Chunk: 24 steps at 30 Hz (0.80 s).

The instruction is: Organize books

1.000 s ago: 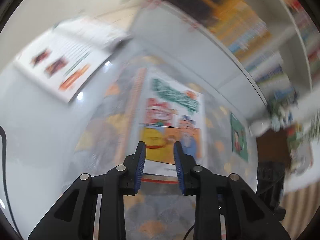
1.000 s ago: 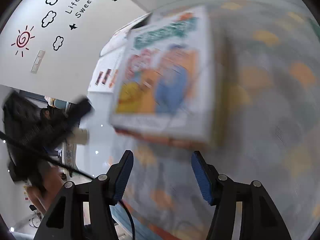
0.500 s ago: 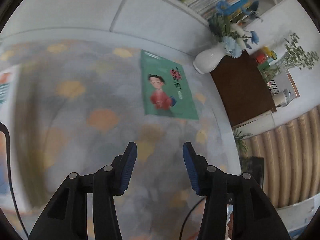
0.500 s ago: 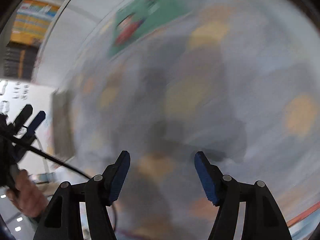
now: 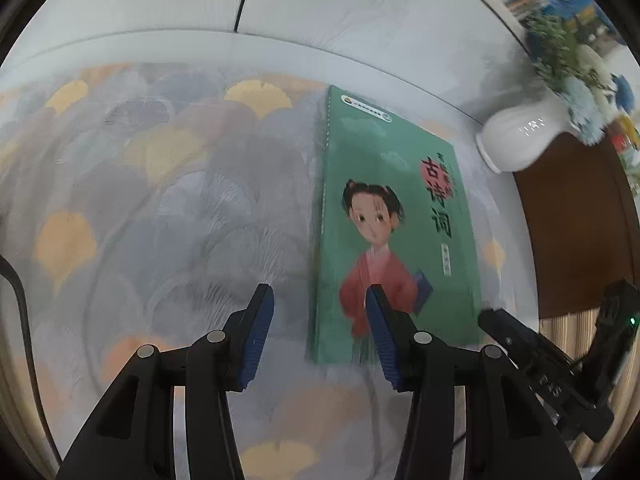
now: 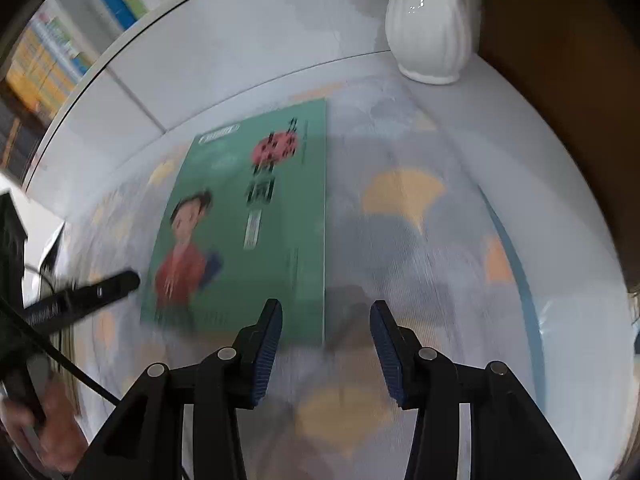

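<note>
Both claws now over the green book (image 5: 396,224), spread and empty, right one just narrowed; white vase (image 5: 516,140) nearby

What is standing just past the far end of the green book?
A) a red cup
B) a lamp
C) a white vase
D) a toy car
C: a white vase stands on the table just beyond the far corner of the green book, which lies flat on the patterned cloth; no cup, toy car or lamp shows there.
</note>
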Each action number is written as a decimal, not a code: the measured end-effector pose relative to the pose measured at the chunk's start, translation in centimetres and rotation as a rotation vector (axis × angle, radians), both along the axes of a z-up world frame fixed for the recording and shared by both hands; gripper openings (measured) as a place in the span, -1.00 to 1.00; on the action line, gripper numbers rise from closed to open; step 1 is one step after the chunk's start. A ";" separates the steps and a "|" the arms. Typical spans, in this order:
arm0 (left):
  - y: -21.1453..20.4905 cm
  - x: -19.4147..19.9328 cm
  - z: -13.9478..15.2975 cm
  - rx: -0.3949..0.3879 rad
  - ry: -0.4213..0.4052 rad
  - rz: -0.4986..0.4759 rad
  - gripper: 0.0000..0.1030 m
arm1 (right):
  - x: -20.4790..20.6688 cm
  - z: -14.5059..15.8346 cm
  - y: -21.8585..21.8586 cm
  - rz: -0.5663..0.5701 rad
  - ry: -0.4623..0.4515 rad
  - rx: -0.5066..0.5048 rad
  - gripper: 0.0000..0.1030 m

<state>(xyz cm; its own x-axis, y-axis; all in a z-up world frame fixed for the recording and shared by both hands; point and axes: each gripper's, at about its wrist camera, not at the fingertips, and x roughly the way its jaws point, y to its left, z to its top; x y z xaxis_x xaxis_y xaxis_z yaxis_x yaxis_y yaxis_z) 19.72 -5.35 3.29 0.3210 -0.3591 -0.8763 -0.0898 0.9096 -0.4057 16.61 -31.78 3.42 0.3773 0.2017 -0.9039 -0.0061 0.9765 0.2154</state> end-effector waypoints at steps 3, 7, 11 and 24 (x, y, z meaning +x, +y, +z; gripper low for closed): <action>-0.3 0.9 -0.6 -0.017 0.015 0.002 -0.12 | 2.4 -0.8 0.5 0.000 -0.015 0.000 -0.12; -1.0 0.9 -0.7 -0.107 0.020 -0.032 -0.11 | 3.2 -1.1 2.1 0.065 -0.021 0.031 -0.11; -1.0 -1.5 0.3 -0.080 0.004 -0.051 -0.11 | 2.0 -0.9 3.2 0.113 -0.010 0.004 -0.06; 3.0 -23.2 -0.1 -0.186 0.179 -0.054 -0.11 | -16.2 -1.1 6.0 0.295 0.159 0.094 -0.01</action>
